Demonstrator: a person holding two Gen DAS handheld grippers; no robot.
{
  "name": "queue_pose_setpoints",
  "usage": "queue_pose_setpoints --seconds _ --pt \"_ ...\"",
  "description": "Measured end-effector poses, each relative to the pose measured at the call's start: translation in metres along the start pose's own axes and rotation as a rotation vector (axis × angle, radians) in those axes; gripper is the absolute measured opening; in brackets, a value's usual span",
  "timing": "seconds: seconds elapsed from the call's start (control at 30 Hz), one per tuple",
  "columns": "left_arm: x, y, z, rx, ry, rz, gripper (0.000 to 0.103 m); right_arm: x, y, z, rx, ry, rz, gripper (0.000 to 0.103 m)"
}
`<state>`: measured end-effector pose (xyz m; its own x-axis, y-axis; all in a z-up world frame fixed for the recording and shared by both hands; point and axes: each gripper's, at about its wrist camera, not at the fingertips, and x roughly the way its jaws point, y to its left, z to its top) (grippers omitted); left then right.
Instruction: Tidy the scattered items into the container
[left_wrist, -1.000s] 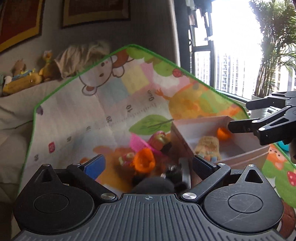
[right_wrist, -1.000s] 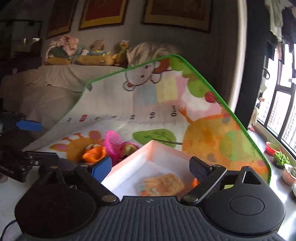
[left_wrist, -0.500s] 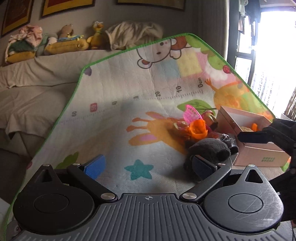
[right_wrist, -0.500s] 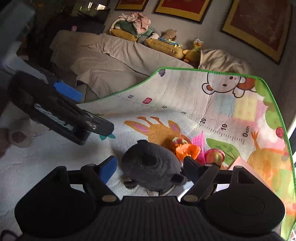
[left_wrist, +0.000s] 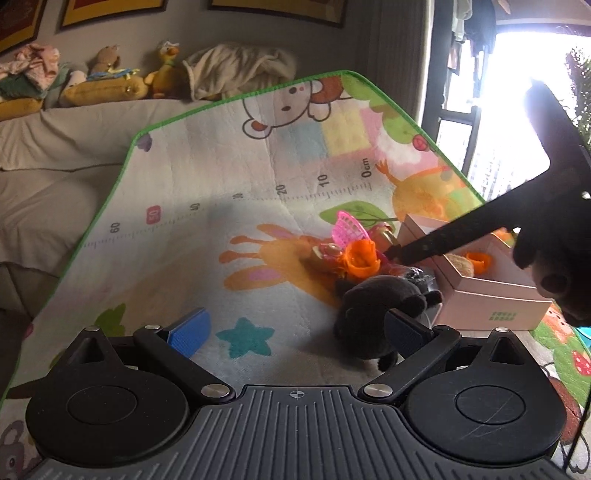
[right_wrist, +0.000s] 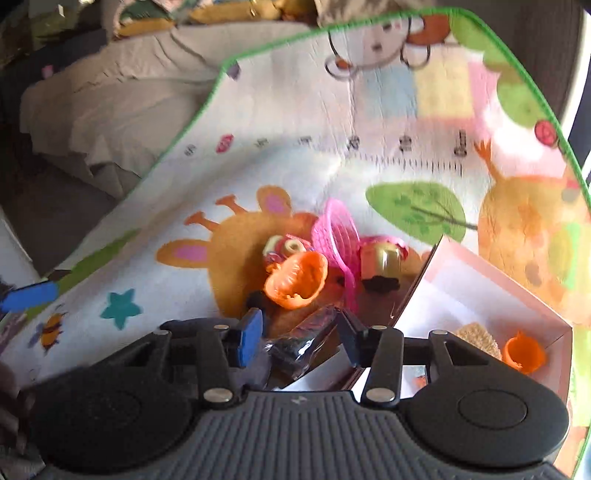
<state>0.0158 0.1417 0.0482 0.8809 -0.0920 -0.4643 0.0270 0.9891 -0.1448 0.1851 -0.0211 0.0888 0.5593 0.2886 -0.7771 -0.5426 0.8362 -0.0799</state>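
Shiny dark packet (right_wrist: 303, 341): I see it low in the middle of my right view, right between my tong tips. It lies on the mat, close to the box's near corner.
Right tongs (right_wrist: 299, 338): the jaws are closing in on the packet. I cannot tell if the pads press on it yet, because the picture is blurry.
Left tongs (left_wrist: 295, 330): wide open with nothing between them. The blue pad (left_wrist: 190, 330) sits low and left, over the mat.
Black plush toy (left_wrist: 380, 308): it lies on the mat in the lower right of my left view, just behind the right-hand finger of my left tongs.
Toy pile: an orange cup (right_wrist: 297, 280) lies on its side in the middle of my right view. A pink net scoop (right_wrist: 338, 236) stands just behind it, with small dolls beside them.
Box (right_wrist: 491, 288): pink, open on top, at the right side of my right view. Inside are a tan fuzzy toy (right_wrist: 476, 339) and a small orange cup (right_wrist: 524, 352).
Mat (left_wrist: 207, 192): a bright play mat with a green edge, a ruler line and a teal star (left_wrist: 245, 338).
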Motion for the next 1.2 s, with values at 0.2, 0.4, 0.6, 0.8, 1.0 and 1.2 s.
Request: queue_pose_setpoints --seconds 0.2,0.4,0.6,0.8,1.0,1.2 --pt "0.002 -0.003 -0.005 0.001 0.002 -0.041 0.102 0.053 0.01 0.008 -0.036 0.179 -0.074 0.031" --pt "0.004 0.003 -0.006 -0.013 0.002 -0.045 0.102 0.038 0.006 0.009 -0.025 0.154 -0.043 0.019" --pt "0.002 -0.004 -0.005 -0.007 0.007 -0.064 0.102 -0.036 0.0 -0.016 0.019 0.023 0.078 0.015" --pt "0.0 -0.024 -0.003 0.031 0.017 -0.103 0.102 -0.107 -0.011 -0.07 0.025 -0.077 0.126 0.011" --pt "0.005 -0.056 -0.007 0.108 0.061 -0.164 0.102 -0.124 -0.041 -0.143 0.131 -0.029 0.116 0.013" --pt "0.014 -0.093 -0.02 0.217 0.113 -0.183 0.102 -0.116 -0.055 -0.186 0.131 -0.081 -0.028 0.04"
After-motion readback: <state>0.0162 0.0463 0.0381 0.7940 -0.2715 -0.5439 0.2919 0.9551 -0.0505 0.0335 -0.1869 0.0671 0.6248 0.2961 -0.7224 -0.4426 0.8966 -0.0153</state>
